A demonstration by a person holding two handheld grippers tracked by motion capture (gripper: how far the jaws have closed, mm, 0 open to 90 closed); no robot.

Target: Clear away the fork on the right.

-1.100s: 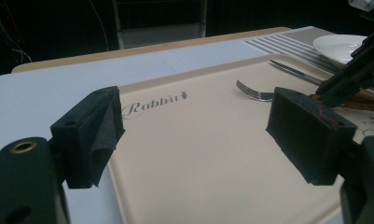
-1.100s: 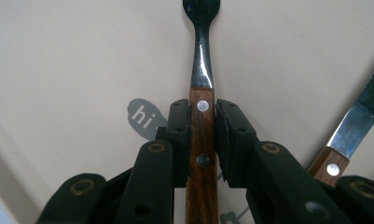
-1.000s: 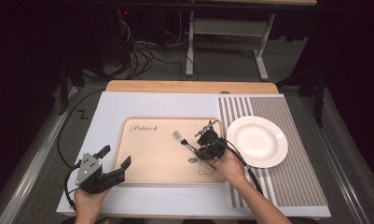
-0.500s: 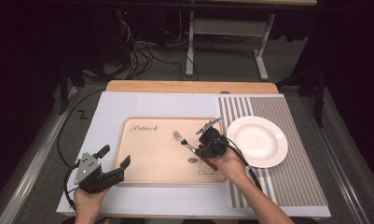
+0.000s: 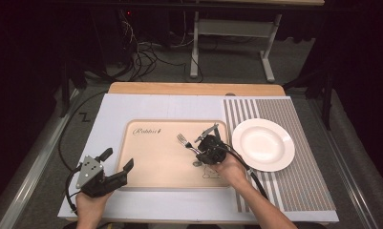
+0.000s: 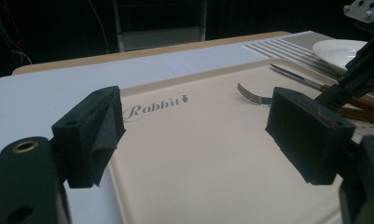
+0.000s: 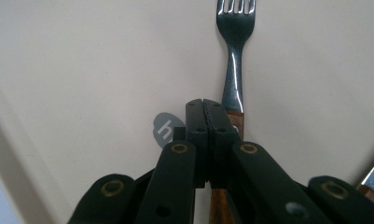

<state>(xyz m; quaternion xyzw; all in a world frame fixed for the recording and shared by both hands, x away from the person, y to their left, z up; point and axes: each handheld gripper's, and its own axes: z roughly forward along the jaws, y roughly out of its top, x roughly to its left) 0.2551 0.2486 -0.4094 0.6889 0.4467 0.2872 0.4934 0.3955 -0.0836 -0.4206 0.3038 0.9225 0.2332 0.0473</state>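
The fork (image 7: 235, 51) is lying on the beige tray (image 5: 155, 162), right of its middle, tines pointing to the far left and its wooden handle running back under the right gripper (image 5: 204, 149). In the right gripper view that gripper's jaws have just been closing and are now pressed together, pad against pad, with nothing showing between them; they are sitting just left of the fork's handle, above a small grey mark (image 7: 165, 129) printed on the tray. Whether they are touching the handle cannot be told. A knife (image 6: 299, 76) is lying just beyond the fork, toward the white plate (image 5: 263, 144), which is resting on the striped mat (image 5: 299, 186) right of the tray. The left gripper (image 5: 113, 168) is hovering at the tray's near left corner, its jaws standing wide apart and holding nothing. The tray is sitting on a white board (image 5: 112, 107) covering the table.
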